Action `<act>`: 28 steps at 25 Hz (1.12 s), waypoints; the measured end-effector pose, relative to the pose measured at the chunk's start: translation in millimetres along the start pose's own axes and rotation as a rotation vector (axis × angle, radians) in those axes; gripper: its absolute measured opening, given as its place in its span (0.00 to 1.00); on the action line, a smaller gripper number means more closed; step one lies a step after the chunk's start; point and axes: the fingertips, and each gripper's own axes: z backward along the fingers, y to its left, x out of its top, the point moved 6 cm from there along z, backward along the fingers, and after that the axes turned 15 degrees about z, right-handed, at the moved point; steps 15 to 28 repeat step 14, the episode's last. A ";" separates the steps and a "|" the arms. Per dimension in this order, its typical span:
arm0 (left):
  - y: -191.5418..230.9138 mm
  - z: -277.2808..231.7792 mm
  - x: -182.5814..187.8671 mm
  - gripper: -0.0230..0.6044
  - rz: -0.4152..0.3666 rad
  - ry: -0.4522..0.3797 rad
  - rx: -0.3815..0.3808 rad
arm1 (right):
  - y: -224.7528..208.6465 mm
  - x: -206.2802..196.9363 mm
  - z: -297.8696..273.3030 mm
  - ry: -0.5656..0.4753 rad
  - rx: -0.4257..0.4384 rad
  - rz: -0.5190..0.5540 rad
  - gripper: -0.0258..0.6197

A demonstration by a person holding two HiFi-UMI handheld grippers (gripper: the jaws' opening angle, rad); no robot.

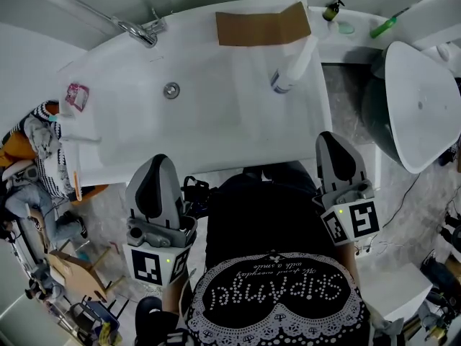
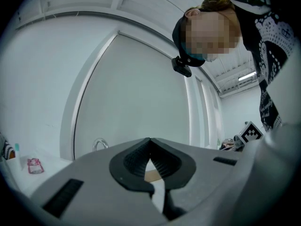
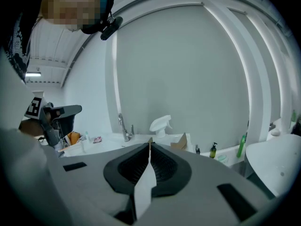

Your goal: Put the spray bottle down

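**Position of the task item.** The spray bottle [image 1: 292, 67] is standing upright inside the white bathtub [image 1: 216, 128]. It is close to the tub's right-hand wall and near the piece of brown cardboard [image 1: 263, 26] lying across the far end. It is resting on its own base with the trigger head uppermost, which is the stable attitude for a bottle of this shape. Neither tool is touching it.

**Left tool.** The left gripper [image 1: 160, 161] is being held close to the person's body at the near edge of the tub, well apart from the bottle. Its jaws are standing fully closed, pad against pad, with nothing between them.

**Right tool.** The right gripper [image 1: 333, 137] is being held on the other side of the body, tilted slightly downward. Its jaws are meeting at the tips and are gripping nothing. In the right gripper view the bottle is showing beyond the closed jaws, clear of them, with the faucet [image 1: 140, 31] to its left.

**Assessment.** The placing step is appearing complete, since the bottle is standing unsupported by either tool. Both tools are sitting low and outside the tub interior, most likely so that neither can strike the bottle and tip it. The tub floor is giving the base flat support.
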 end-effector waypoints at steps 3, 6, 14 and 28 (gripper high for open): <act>0.9 1.0 1.8 0.04 -0.004 -0.008 -0.007 | 3.2 -0.8 0.9 -0.001 0.001 0.001 0.08; 2.7 4.8 3.3 0.04 -0.007 -0.014 -0.018 | 8.7 0.3 0.6 -0.006 0.008 0.003 0.08; 5.7 9.8 4.4 0.04 -0.012 -0.017 -0.023 | 18.8 0.6 -1.8 -0.015 0.025 0.012 0.08; 5.7 9.8 4.4 0.04 -0.012 -0.017 -0.023 | 18.8 0.6 -1.8 -0.015 0.025 0.012 0.08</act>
